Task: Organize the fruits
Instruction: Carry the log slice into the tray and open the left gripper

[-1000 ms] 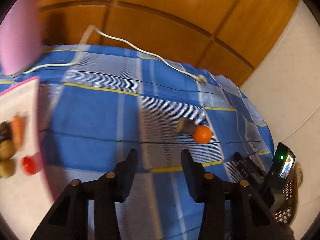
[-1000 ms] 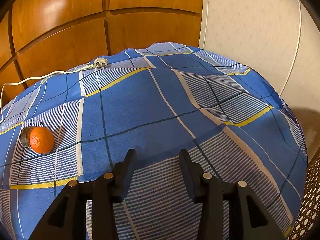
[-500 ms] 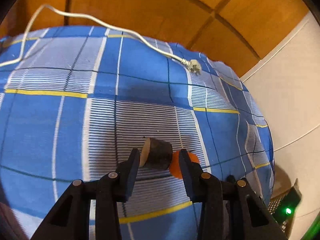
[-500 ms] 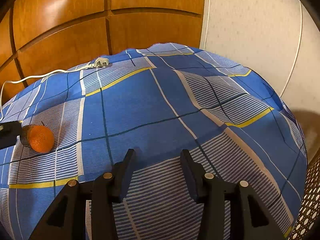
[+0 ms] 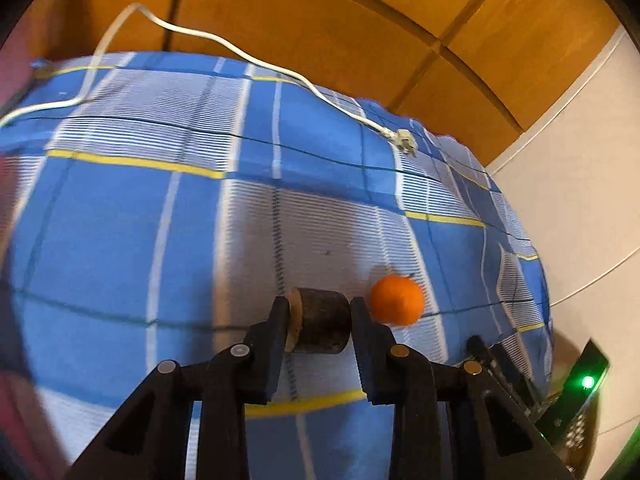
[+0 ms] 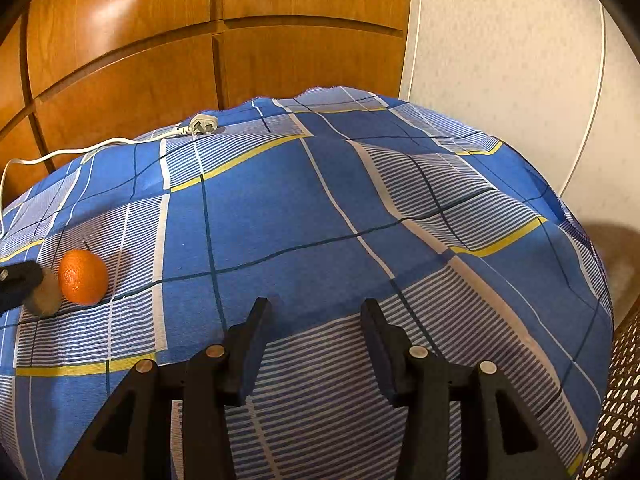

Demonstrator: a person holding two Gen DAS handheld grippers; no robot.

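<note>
A short dark brown cylinder (image 5: 320, 320) with a pale cut end lies on the blue checked cloth (image 5: 120, 240). My left gripper (image 5: 319, 314) is shut on it, one pad on each flat end. An orange (image 5: 396, 300) rests just to its right, close to the right finger. The right wrist view shows the same orange (image 6: 83, 277) at far left, with the cylinder (image 6: 44, 296) and a left finger (image 6: 18, 284) beside it. My right gripper (image 6: 316, 308) hovers open over the cloth with nothing between its fingers.
A white cable with a plug (image 5: 404, 140) trails across the far side of the cloth, the plug (image 6: 204, 124) near the wooden panel wall (image 6: 160, 60). The cloth drops away at the right toward a white wall and a woven cane surface (image 6: 618, 400).
The left gripper swung away from a white tray of small fruits, came over the brown cylinder beside the orange and shut on it. The right gripper stayed where it was.
</note>
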